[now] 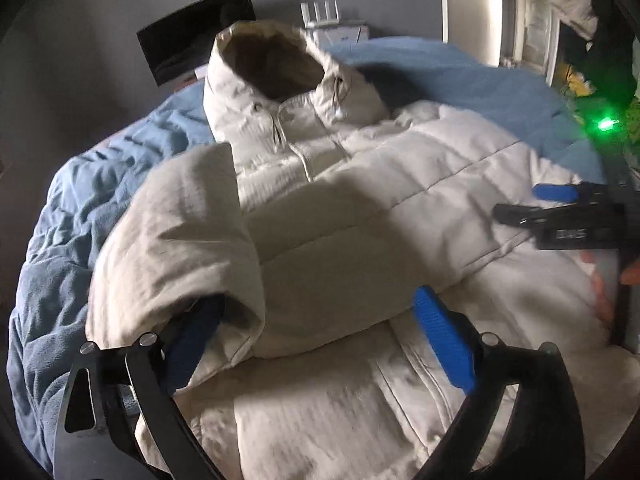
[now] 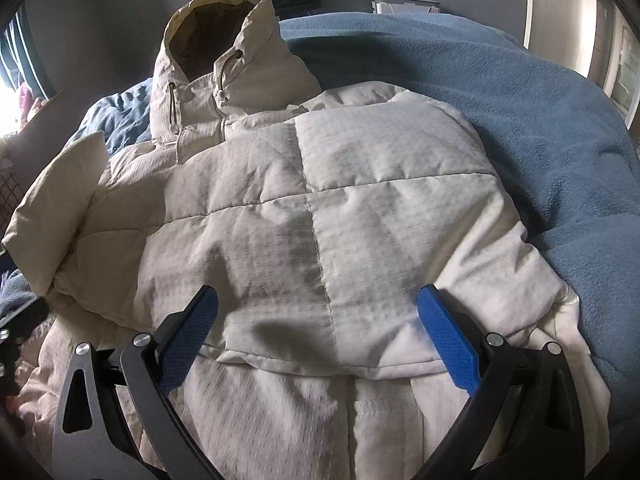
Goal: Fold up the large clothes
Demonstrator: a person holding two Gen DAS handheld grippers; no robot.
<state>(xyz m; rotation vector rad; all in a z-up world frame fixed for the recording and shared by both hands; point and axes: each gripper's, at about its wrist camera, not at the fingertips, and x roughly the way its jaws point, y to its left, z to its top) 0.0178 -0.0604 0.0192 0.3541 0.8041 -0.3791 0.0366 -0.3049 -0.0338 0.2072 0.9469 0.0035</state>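
A cream puffer jacket [image 1: 360, 208] with a hood [image 1: 264, 60] lies front up on a blue blanket [image 1: 100, 184]. Its left sleeve [image 1: 184, 240] is folded in over the chest, and its cuff lies between the fingers of my open left gripper [image 1: 316, 320]. In the right wrist view the right sleeve [image 2: 340, 208] is folded over the jacket [image 2: 248, 420], with its cuff between the fingers of my open right gripper [image 2: 316, 316]. The right gripper also shows in the left wrist view [image 1: 540, 204], at the jacket's right edge.
The blue blanket [image 2: 500, 112] covers the bed around the jacket. A dark screen [image 1: 196, 36] and a white router [image 1: 324, 12] stand against the grey wall behind the bed. A door [image 1: 472, 4] is at the far right.
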